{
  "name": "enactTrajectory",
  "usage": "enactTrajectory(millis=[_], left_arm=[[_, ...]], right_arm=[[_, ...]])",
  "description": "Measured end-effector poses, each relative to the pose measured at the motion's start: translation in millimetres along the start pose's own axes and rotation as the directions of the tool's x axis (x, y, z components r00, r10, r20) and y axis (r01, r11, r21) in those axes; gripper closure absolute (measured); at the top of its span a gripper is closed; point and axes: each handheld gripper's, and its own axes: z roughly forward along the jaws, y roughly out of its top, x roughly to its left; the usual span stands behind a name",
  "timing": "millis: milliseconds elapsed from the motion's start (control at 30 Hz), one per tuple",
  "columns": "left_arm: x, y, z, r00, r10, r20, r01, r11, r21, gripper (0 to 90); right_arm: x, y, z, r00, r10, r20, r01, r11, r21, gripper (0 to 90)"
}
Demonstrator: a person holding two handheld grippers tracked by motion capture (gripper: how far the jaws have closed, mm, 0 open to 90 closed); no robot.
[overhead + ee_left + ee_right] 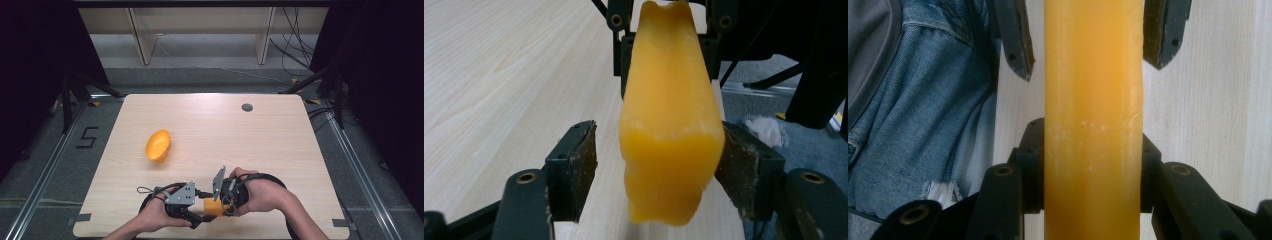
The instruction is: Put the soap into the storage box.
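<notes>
Right gripper [1093, 150] pinches one end of a smooth yellow-orange block [214, 206] above the table's [260, 140] near edge, while the left gripper [659, 170], jaws spread, brackets its other end; it looks light, stiff, perhaps slippery, so flat sides suit gripping.

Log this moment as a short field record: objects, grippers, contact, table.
held object: orange block, between both grippers
left gripper: open, jaws either side of the block, gap at one pad
right gripper: shut on the block
other object: orange bowl, tipped on its side, apart from the hands
surface: wooden table
</notes>
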Motion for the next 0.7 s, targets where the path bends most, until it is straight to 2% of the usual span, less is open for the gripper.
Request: enactTrajectory(millis=[33, 67, 100, 133, 200, 267, 333, 367, 400, 467, 533, 567, 600, 633, 667, 700], left_arm=[[2.2, -0.1, -0.4, 0.9999, 0.011, 0.002, -0.011, 0.9998, 0.014, 36.7], [2.2, -0.1, -0.4, 0.9999, 0.011, 0.002, -0.011, 0.9998, 0.014, 37.5], [1.1, -0.6, 1.0, 0.9999, -0.010, 0.005, 0.010, 0.9999, 0.003, 38.0], [0.7, -0.9, 1.5, 0.9999, -0.014, 0.000, 0.014, 0.9999, 0.004, 38.0], [0.5, -1.0, 2.7, 0.9999, -0.016, 0.005, 0.016, 0.9999, 0.001, 40.1], [0.5, -0.8, 2.6, 0.9999, -0.011, 0.002, 0.011, 0.9999, 0.000, 40.9], [0.9, -1.2, 3.3, 0.9998, -0.013, 0.015, 0.013, 0.9999, -0.006, 41.7], [1.0, -1.5, 3.5, 0.9997, -0.011, 0.020, 0.011, 0.9999, -0.005, 42.6], [0.9, -1.6, 3.5, 0.9997, -0.007, 0.022, 0.007, 1.0000, -0.004, 43.3], [0.1, -1.6, 3.3, 0.9997, 0.001, 0.023, -0.001, 1.0000, 0.006, 45.4], [0.2, -2.1, 3.8, 0.9992, 0.004, 0.039, -0.004, 1.0000, 0.005, 48.5], [0.6, -2.4, 3.8, 0.9982, -0.001, 0.059, 0.001, 1.0000, 0.006, 48.5], [0.9, -2.3, 3.5, 0.9980, -0.005, 0.064, 0.005, 1.0000, 0.001, 49.6], [1.4, -1.4, 3.3, 0.9975, -0.009, 0.070, 0.009, 1.0000, 0.000, 50.2], [1.4, -1.4, 3.3, 0.9975, -0.009, 0.070, 0.009, 1.0000, 0.000, 50.2], [0.4, -0.8, 3.5, 0.9977, -0.014, 0.067, 0.014, 0.9999, -0.005, 50.2]], right_arm=[[1.4, 1.0, 0.5, 0.9999, 0.012, -0.001, -0.012, 1.000, -0.007, 61.5], [-0.1, 2.0, 0.9, 0.9998, -0.019, -0.003, 0.019, 1.000, -0.011, 61.5], [1.2, 2.9, 0.6, 1.0000, -0.009, 0.001, 0.009, 1.000, -0.008, 61.5], [1.2, 2.9, 0.6, 1.0000, -0.009, 0.001, 0.009, 1.000, -0.008, 61.5], [0.8, 5.7, 0.8, 0.9991, -0.042, -0.002, 0.041, 0.999, -0.012, 61.5], [1.2, 6.4, 0.9, 0.9991, -0.042, 0.002, 0.043, 0.999, -0.013, 61.5], [5.4, 8.6, -0.1, 1.0000, -0.006, -0.001, 0.006, 1.000, 0.008, 61.5], [4.3, 9.0, 0.6, 0.9997, -0.025, -0.004, 0.025, 1.000, 0.012, 61.5], [7.3, 9.9, -0.1, 1.0000, 0.003, 0.002, -0.003, 1.000, 0.023, 61.5], [2.4, 11.3, 3.9, 0.9964, -0.084, 0.012, 0.084, 0.996, -0.014, 61.5], [2.8, 11.3, 5.2, 0.9957, -0.092, 0.008, 0.092, 0.996, -0.009, 61.5], [2.5, 11.7, 5.5, 0.9948, -0.102, 0.012, 0.102, 0.995, -0.009, 61.5], [9.8, 11.4, 2.3, 1.0000, -0.004, 0.002, 0.004, 0.999, 0.042, 61.5], [8.9, 11.4, 3.8, 0.9997, -0.025, 0.008, 0.025, 0.999, 0.037, 61.5], [8.9, 11.4, 3.8, 0.9997, -0.025, 0.008, 0.025, 0.999, 0.037, 61.5], [7.8, 11.8, 4.5, 0.9987, -0.051, 0.004, 0.051, 0.998, 0.035, 61.5]])
